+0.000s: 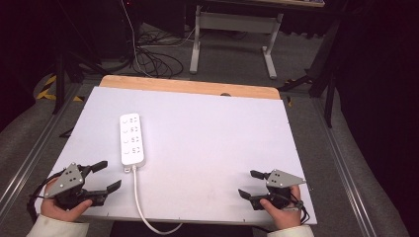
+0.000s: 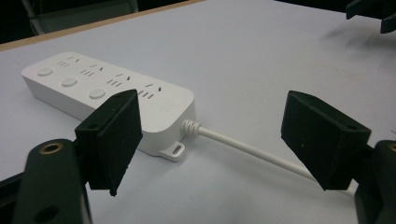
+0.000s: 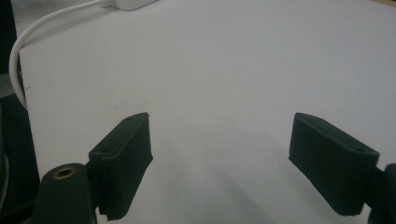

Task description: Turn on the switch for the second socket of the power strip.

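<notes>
Sitting at the lower left of the high view: the left gripper point(image 1: 109, 175), held in a hand point(image 1: 63, 207), jaws spread wide, holding nothing. Lying just to its right, left of the middle: a white power strip point(image 1: 132, 138), flat on the white table point(image 1: 212, 133), with its white cord point(image 1: 141, 205) trailing off the bottom edge. Resting at the lower right: the right gripper point(image 1: 250, 184), jaws also wide apart, gripping nothing, well apart from the strip.

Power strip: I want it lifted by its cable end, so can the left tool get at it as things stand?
Probably yes. The left tool is open and points toward the power strip; the table between them looks bare, with the cable running between its jaws.
</notes>
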{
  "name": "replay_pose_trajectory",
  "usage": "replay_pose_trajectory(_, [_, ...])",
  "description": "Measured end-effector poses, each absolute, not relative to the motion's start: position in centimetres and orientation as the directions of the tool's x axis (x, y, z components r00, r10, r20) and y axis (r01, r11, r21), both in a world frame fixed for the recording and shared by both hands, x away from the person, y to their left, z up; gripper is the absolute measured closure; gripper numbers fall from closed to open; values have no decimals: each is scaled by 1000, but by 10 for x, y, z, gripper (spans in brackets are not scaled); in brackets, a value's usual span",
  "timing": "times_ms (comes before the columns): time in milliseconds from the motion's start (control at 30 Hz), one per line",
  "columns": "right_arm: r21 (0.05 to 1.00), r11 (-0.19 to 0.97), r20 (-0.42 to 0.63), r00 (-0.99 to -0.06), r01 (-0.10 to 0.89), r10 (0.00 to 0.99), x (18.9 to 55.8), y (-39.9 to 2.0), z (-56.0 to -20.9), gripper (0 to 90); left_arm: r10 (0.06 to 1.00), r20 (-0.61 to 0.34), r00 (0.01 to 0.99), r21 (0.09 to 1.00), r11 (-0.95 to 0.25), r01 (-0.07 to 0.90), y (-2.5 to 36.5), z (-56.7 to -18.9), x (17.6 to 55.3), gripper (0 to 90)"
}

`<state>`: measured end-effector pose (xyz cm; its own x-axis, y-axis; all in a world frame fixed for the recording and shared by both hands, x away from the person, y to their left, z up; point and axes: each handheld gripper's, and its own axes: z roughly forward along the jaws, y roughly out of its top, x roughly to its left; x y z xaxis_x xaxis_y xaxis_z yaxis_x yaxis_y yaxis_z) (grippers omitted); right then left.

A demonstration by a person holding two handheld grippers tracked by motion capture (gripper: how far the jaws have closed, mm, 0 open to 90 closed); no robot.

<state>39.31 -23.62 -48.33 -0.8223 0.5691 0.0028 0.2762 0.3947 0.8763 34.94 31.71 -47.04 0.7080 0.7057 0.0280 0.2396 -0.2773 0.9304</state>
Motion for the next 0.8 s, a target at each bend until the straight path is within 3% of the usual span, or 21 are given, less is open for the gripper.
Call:
replay_pose_trajectory(233, [877,395,3,-823,275,568,393,-236,-483,215,711,25,702,931,-273,243,317,-470,349,209])
replay_pose_trajectory(400, [877,394,4,-825,274,566,393,-236,-484,215,725,-30,689,929,-234,287,318,-469,348,209])
replay_pose_trajectory(633, [878,395,1,-825,272,565,393,-236,-484,215,724,42,689,926,-287,245,318,-468,347,220])
replay_pose_trajectory(800, [877,395,0,-824,272,566,393,-236,-484,213,721,32,693,928,-280,248,318,-466,347,223])
